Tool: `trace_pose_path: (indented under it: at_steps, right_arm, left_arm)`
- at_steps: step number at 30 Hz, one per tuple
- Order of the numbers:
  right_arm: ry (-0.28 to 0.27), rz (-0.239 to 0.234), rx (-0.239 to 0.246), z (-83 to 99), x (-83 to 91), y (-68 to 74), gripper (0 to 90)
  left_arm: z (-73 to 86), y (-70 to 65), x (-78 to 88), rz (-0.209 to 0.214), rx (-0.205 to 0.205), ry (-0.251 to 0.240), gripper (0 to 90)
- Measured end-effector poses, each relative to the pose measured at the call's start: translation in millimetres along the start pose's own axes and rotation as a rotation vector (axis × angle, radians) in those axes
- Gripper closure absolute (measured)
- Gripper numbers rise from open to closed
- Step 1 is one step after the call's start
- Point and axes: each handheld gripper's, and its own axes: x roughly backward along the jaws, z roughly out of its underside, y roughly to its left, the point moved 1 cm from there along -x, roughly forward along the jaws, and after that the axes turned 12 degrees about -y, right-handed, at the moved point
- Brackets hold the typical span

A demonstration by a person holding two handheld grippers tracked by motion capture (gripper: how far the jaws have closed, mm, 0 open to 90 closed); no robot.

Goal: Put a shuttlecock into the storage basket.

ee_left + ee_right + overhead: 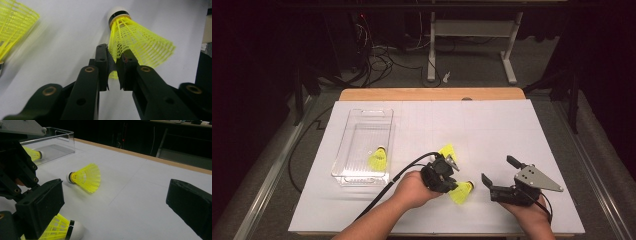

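I hold a two-jaw claw in each hand over a white table [492, 125]. My left claw [113, 67] sits near the middle of the table's near half. Its jaws have drawn nearly together and pinch the rim of a yellow mesh shuttlecock's [136, 42] skirt between the pads. That shuttlecock lies on its side, white cork tip pointing away from the claw; in the high view it [461, 192] pokes out just to the right of my left hand [412, 189].

My right claw [500, 172] rests near the table's front edge, to the right of the held shuttlecock. Its jaws stand wide apart with nothing between them.

A second yellow shuttlecock [447, 151] lies on its side on the bare table just beyond my left claw; in the right gripper view its cork tip [69, 177] points left, toward the tray.

A clear plastic tray [357, 117] stands on the left part of the table. A third yellow shuttlecock [377, 158] lies inside it, toward its near end.
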Motion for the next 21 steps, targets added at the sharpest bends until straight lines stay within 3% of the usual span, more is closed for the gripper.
trace_pose_path:
  at_steps: [8, 21]
  right_arm:
    - [-0.001, 0.001, 0.001, -0.2, 0.1, 0.0, 2.0]
    - [-0.001, 0.002, 0.0, -0.2, 0.6, -0.1, 2.0]
  left_arm:
    - [0.0, 0.3, -1.1, -0.003, -0.006, 0.006, 87.7]
    - [-1.0, -3.8, 0.8, -0.007, -0.036, -0.007, 89.9]
